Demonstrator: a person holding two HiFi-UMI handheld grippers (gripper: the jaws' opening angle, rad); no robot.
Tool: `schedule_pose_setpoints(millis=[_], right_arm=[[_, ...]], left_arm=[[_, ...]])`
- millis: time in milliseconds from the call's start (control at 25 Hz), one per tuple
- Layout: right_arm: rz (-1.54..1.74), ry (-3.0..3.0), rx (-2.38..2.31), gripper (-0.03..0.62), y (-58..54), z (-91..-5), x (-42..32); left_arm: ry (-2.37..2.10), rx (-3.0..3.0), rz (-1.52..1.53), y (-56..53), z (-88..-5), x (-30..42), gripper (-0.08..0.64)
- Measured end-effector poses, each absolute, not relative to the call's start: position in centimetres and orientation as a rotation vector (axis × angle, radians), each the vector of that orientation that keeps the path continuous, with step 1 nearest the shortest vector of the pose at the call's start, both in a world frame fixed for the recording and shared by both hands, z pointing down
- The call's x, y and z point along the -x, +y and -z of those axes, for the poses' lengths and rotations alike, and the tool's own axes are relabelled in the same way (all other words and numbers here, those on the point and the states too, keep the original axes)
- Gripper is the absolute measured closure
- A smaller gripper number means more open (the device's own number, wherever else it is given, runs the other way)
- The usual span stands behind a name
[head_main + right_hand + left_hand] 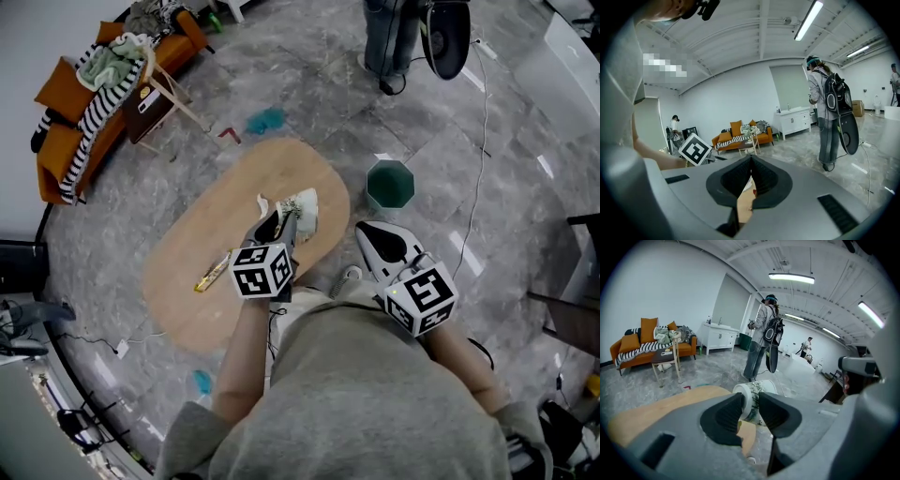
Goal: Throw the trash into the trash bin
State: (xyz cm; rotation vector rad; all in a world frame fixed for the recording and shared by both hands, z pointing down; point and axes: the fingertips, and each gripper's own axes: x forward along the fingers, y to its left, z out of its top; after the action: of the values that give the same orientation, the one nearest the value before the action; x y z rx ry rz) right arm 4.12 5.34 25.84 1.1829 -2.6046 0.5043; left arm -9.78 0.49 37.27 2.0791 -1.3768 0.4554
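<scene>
A white paper cup [306, 212] with a green print lies on its side between the jaws of my left gripper [281, 225], over the far part of the oval wooden table [216, 225]. The left gripper view shows my left gripper [751, 405] shut on the cup [753, 391], whose rim points away. The green trash bin [389, 184] stands on the floor just right of the table. My right gripper [375, 236] hovers off the table's right edge, short of the bin. In its own view the right gripper [751, 161] has its pads meeting, with nothing held.
A yellow wrapper [214, 272] lies on the table's near left, and a white scrap [263, 204] lies by the cup. An orange sofa [70, 122] and a small stool [161, 92] stand at the far left. A person with a backpack [765, 336] stands beyond the table. Cables cross the floor.
</scene>
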Motion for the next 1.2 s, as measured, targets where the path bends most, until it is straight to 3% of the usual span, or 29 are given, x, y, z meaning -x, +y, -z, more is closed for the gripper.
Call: schedule_pose_setpoints(millis=[1200], right_arm=[[-0.622, -2.397, -1.634, 0.584, 5.6, -27.1, -16.9]], left_arm=[[-1.064, -2.278, -0.579, -3.3, -37.9, -5.5, 0.439]])
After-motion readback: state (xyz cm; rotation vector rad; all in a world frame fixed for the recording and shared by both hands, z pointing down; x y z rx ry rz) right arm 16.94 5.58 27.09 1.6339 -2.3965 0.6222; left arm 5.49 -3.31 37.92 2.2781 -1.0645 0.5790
